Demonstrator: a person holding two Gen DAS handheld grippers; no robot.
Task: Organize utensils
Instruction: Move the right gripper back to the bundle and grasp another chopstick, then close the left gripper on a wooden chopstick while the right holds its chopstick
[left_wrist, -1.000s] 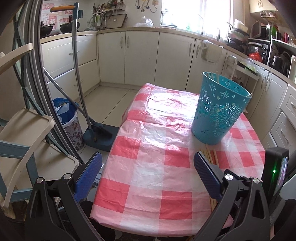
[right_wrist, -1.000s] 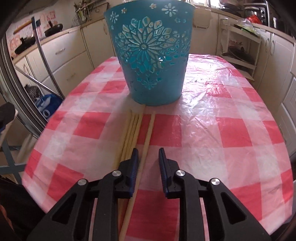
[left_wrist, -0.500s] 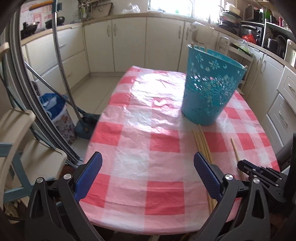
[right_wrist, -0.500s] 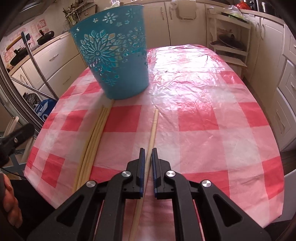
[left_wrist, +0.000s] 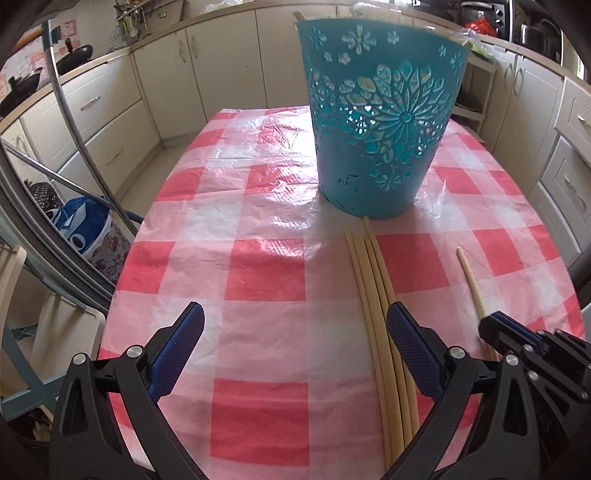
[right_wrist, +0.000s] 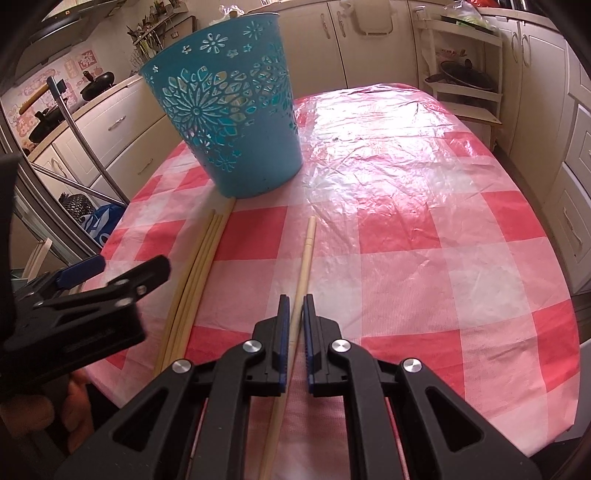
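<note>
A teal bin (right_wrist: 236, 125) is seen upright on the table (right_wrist: 424, 221), at 11 o'clock from the right tool (right_wrist: 294, 314). A bundle of chopsticks (right_wrist: 195, 273) lies on the checked cloth, its far ends just short of the bin's base. One chopstick (right_wrist: 304, 258) is set apart to the right of the bundle and is gripped by the right tool, whose pads are closed on its shaft. In the left view the left tool (left_wrist: 295, 332) is held wide open above the cloth, its right pad over the bundle (left_wrist: 373, 295); the single stick (left_wrist: 471, 280) appears at 2 o'clock. The bin blocks the path straight ahead. Bare cloth is noted to the right of the single stick as far as the table edge. Cabinets (right_wrist: 535, 74) stand close around the table.
</note>
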